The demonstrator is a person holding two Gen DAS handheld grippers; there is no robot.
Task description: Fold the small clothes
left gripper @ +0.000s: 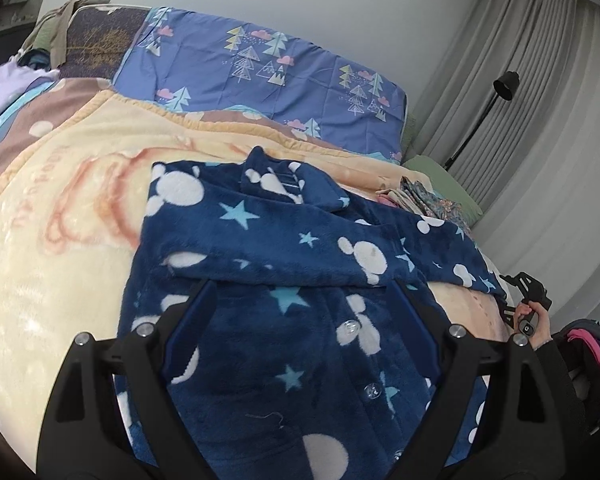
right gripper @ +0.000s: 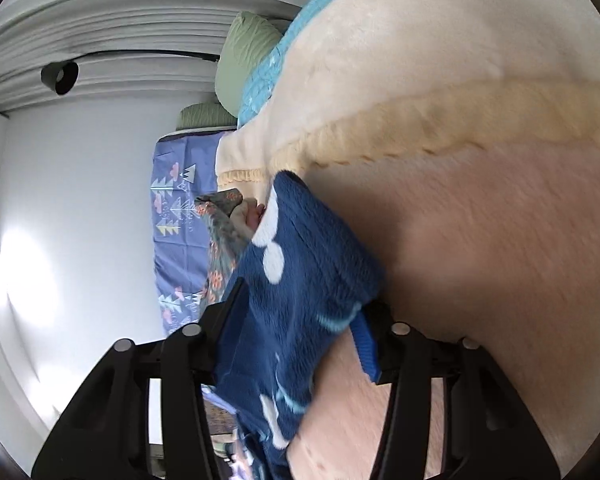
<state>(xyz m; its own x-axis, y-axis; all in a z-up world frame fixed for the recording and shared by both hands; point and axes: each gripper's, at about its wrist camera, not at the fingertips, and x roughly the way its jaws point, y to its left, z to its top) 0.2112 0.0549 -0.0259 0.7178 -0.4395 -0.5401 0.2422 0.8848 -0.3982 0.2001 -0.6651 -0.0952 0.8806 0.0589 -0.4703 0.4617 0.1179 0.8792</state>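
Note:
A navy fleece pyjama top (left gripper: 284, 264) with white mouse heads, blue stars and clear buttons lies on a cream blanket (left gripper: 60, 240) on the bed. One sleeve is folded across its upper part. My left gripper (left gripper: 300, 292) is open just above the top's button front, holding nothing. My right gripper (right gripper: 304, 312) has the other navy sleeve (right gripper: 308, 264) between its jaws, which stand fairly wide. It also shows in the left wrist view (left gripper: 520, 292) at the sleeve's end on the right.
A purple tree-print duvet (left gripper: 260, 72) lies at the bed's far side. A floral garment (left gripper: 428, 200) and green pillows (left gripper: 440, 176) lie at the right. A black floor lamp (left gripper: 500, 88) stands by grey curtains. Folded lilac cloth (left gripper: 4, 92) is at the far left.

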